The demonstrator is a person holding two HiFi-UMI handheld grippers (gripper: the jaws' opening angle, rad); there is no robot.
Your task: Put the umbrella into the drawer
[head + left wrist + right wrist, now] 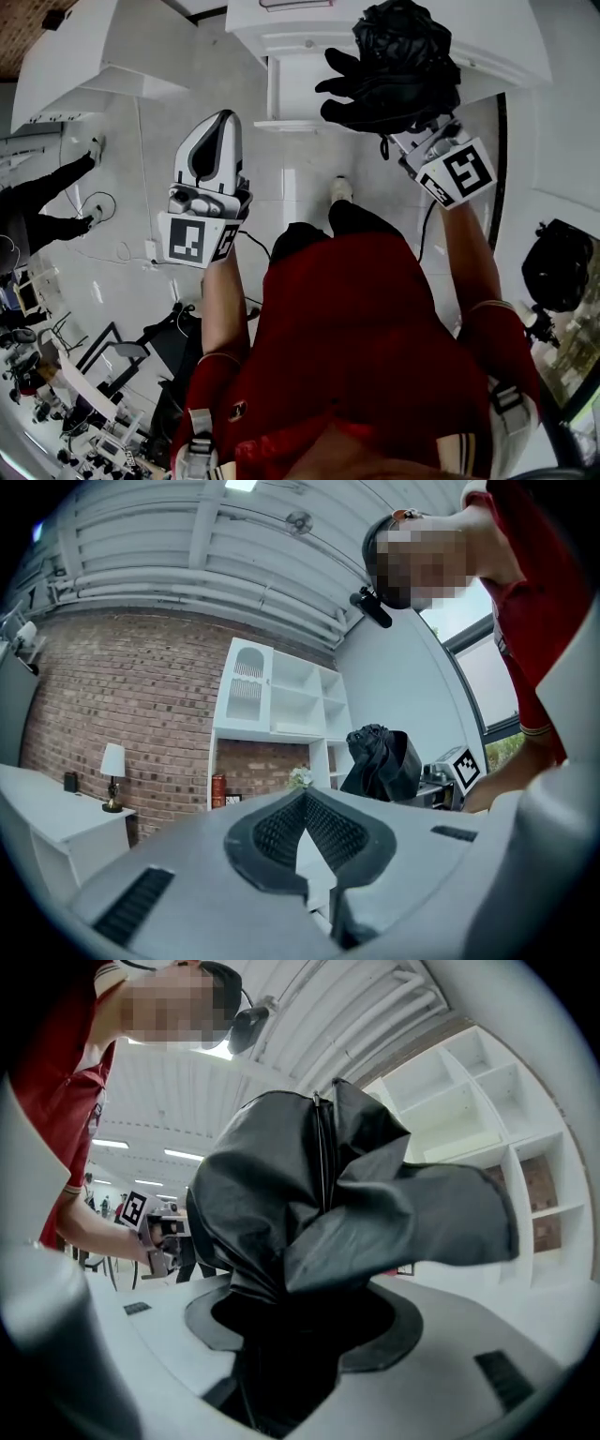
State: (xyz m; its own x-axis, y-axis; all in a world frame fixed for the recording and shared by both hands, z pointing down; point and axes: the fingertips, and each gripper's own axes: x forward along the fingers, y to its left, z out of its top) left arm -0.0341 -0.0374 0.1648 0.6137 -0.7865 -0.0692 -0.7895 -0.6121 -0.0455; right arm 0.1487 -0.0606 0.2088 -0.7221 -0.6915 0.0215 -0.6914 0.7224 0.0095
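The right tool (300, 1340) clamps the umbrella (394, 66) by its bunched fabric — loose folds could snag the drawer (286, 123) rim — while the left tool (223, 120) hangs closed, empty.

Bright even light; ceiling lamp (241, 485) glare; fisheye edges; umbrella (319, 1213) base black.

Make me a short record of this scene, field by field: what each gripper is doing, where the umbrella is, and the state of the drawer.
left gripper: jaws together, nothing between them
right gripper: shut on the umbrella
umbrella: black, folded, fabric bunched, held in the air in front of the cabinet
cabinet: white, straight ahead of the person
drawer: looks pulled open; the umbrella is not in it yet
task stage: umbrella held near the drawer, not yet put in
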